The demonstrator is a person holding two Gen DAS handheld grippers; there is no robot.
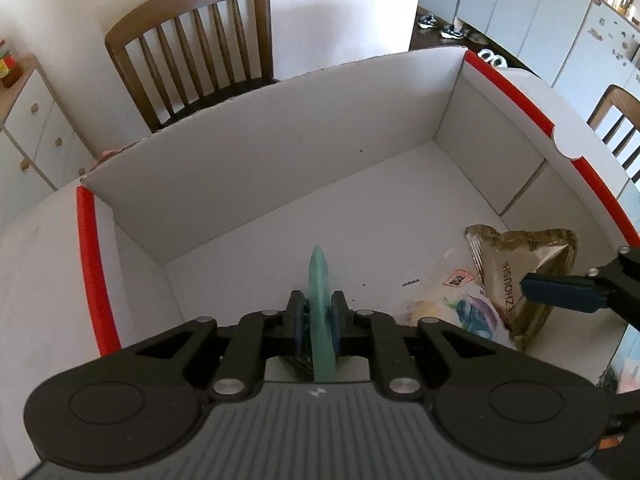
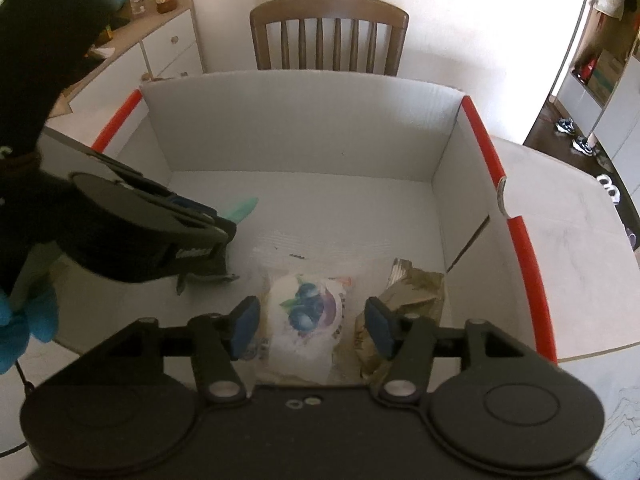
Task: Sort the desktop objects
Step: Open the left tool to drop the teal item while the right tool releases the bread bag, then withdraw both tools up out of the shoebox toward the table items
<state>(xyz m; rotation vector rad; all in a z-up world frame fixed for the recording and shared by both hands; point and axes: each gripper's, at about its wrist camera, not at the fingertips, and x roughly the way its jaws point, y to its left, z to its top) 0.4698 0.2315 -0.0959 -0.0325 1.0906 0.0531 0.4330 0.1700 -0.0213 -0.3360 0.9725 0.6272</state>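
Note:
My left gripper (image 1: 319, 308) is shut on a thin teal-green strip (image 1: 320, 280), held on edge over the floor of a white cardboard box (image 1: 280, 140). In the right wrist view the strip's tip (image 2: 244, 208) sticks out past the left gripper (image 2: 222, 222). My right gripper (image 2: 312, 314) stands open low in the box (image 2: 300, 120). Below its jaws lies a white packet with a blueberry picture (image 2: 304, 312), and the pads do not touch it. A crumpled gold packet (image 2: 412, 292) lies just right of the right finger. The same gold packet (image 1: 520, 264) shows in the left wrist view, with one right finger (image 1: 560, 292) over it.
The box has red strips (image 2: 520, 240) along its side rims and sits on a pale table (image 2: 560, 208). A dark object (image 2: 208, 276) lies under the left gripper. A wooden chair (image 2: 328, 32) stands behind the box. A hand in a blue glove (image 2: 24, 328) holds the left gripper.

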